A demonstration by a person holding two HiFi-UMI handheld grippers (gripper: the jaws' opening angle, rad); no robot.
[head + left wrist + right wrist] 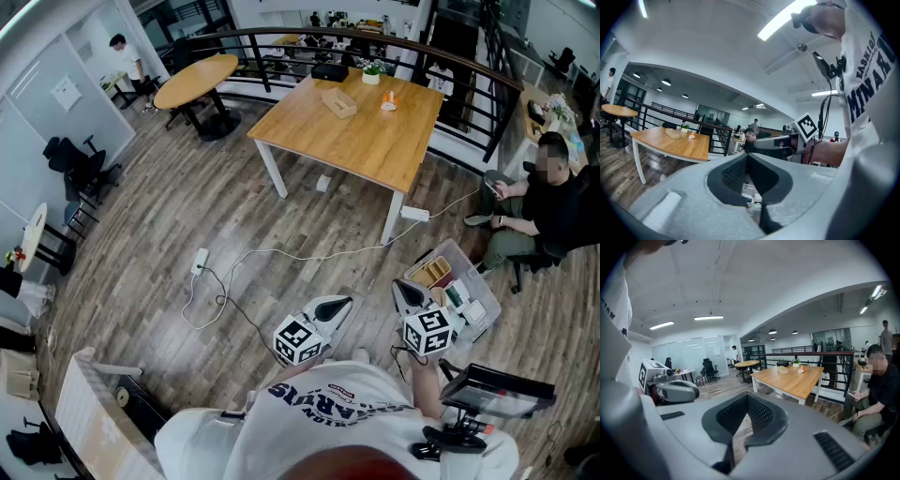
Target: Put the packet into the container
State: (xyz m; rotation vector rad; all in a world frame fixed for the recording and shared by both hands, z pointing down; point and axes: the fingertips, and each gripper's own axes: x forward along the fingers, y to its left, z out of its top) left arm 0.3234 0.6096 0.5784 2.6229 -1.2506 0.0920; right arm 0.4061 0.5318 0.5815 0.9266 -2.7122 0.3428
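On the wooden table (366,141), near its far edge, lies a tan packet (338,101), flat and well apart from both grippers. A small orange-and-white item (387,101) sits just beside it, and a potted plant (372,73) stands at the far edge.

The container (490,302), a clear bin, rests on the floor to the person's right, well apart from the table. It holds a tan piece (431,272), a green item (457,295) and white boxes (473,311); no labels on them can be read.

The right gripper (398,286) shows at the container's left edge, jaws closed together and empty. The left gripper (345,302) hangs just beside it over the floor, jaws likewise closed on nothing.

The person's white shirt (867,84) bears dark print, partly readable as "FASHIO" and "MINA".
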